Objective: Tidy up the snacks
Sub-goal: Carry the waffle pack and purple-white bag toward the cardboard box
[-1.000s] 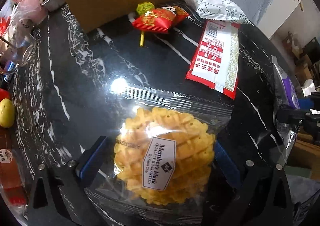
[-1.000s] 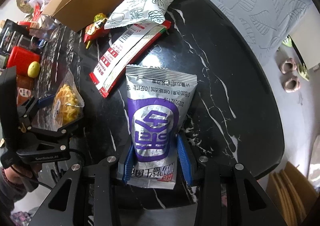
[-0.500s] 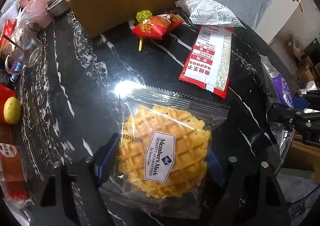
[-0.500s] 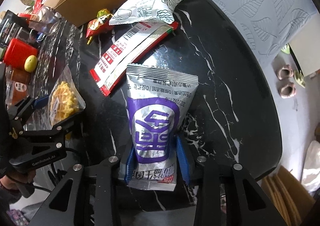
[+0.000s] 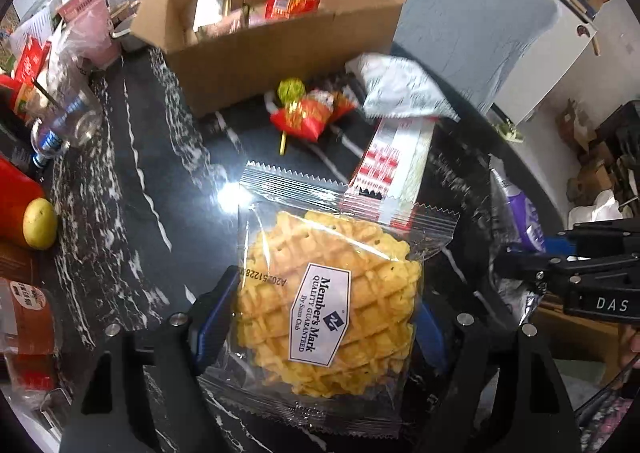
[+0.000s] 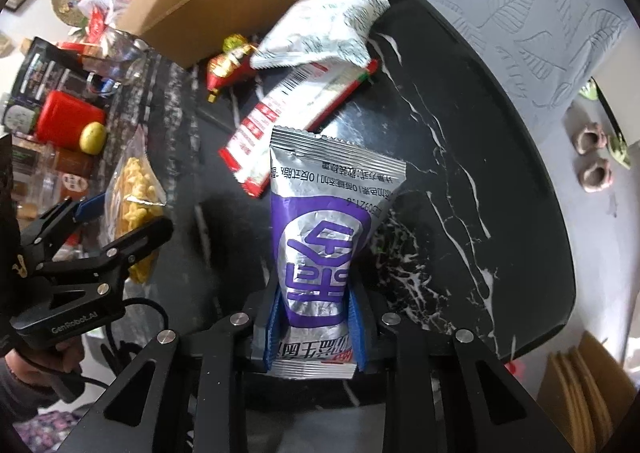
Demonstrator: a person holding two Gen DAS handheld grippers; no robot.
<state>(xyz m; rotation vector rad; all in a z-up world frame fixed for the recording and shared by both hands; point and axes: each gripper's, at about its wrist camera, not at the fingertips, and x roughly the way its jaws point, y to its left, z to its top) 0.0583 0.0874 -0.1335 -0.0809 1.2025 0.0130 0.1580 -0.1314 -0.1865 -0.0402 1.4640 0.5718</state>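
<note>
My left gripper (image 5: 320, 317) is shut on a clear pack with a yellow waffle (image 5: 332, 305) and holds it above the black marble table (image 5: 132, 189). My right gripper (image 6: 314, 333) is shut on a silver and purple pouch (image 6: 324, 237), also lifted off the table. Each gripper shows in the other's view: the left gripper (image 6: 100, 253) with the waffle (image 6: 136, 193), and the right gripper (image 5: 560, 269) with the pouch (image 5: 524, 221). An open cardboard box (image 5: 280, 41) with several snacks inside stands at the back of the table.
On the table before the box lie a green lollipop (image 5: 291, 89), a red snack bag (image 5: 308, 115), a white pouch (image 5: 400, 91) and a long red and white pack (image 5: 390, 169). Jars, a red container (image 6: 68, 123) and a yellow ball (image 5: 39, 224) crowd the left edge.
Both grippers have risen with their packs and moved toward the box, whose open top with snacks inside now shows. The snacks on the table have not moved.
</note>
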